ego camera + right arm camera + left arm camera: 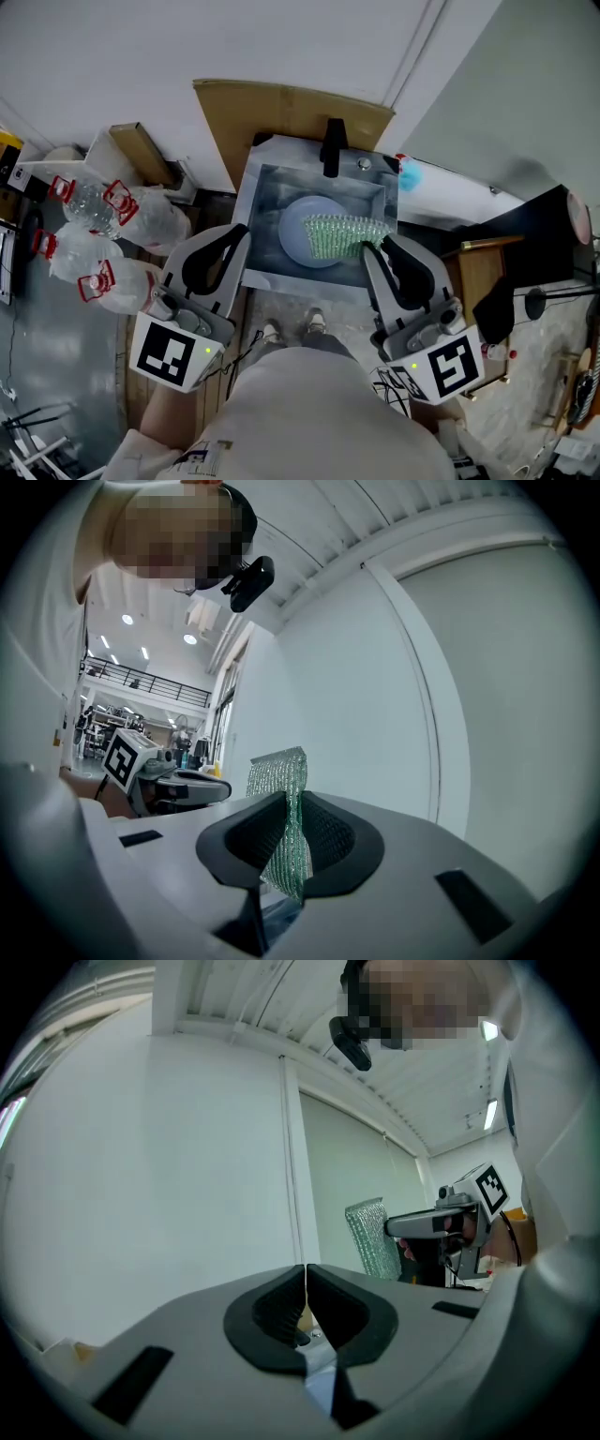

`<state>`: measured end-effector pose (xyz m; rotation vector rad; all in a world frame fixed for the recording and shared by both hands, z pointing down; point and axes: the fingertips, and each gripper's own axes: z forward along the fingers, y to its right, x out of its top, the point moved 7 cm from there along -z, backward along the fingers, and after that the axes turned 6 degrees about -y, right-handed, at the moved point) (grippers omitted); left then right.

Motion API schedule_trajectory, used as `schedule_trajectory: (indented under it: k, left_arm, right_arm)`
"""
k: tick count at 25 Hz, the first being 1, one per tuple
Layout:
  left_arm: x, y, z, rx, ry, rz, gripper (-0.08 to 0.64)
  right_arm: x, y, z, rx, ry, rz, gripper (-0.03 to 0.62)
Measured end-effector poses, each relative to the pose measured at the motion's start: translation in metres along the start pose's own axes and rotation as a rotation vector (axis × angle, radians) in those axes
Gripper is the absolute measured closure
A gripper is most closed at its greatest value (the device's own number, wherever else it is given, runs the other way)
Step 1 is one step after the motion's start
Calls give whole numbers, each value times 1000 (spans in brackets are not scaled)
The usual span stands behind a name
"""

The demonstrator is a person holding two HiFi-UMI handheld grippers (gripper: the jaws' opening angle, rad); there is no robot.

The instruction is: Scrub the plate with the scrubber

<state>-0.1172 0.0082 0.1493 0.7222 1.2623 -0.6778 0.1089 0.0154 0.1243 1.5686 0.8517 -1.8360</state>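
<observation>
Plate (298,239) lies in the sink (265,192), below and ahead of both grippers. Right gripper (375,246) is clamped on the green mesh scrubber (345,234), which sticks out past its tips over the plate. Left gripper (242,231) is closed on nothing. With nothing bracing it, the plate may skid once scrubbing presses down.

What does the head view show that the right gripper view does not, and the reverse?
Only the head view: the sink below, with the plate lying in it, the black faucet at its far edge, and water bottles at left.
Only the right gripper view: the right gripper up close, its pads pressed on the scrubber, and ceiling lights behind.
Both: the green scrubber clamped in the right gripper, and the left gripper alongside it.
</observation>
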Motion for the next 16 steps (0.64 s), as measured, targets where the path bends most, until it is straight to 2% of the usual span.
schedule_trajectory:
  k: [6, 16]
  left_arm:
    - [-10, 6, -2, -6, -49, 43, 537]
    - [-18, 9, -7, -7, -81, -13, 537]
  right_arm:
    - [-17, 1, 3, 15, -43, 75, 509]
    - [-11, -4, 12, 36, -34, 57, 509]
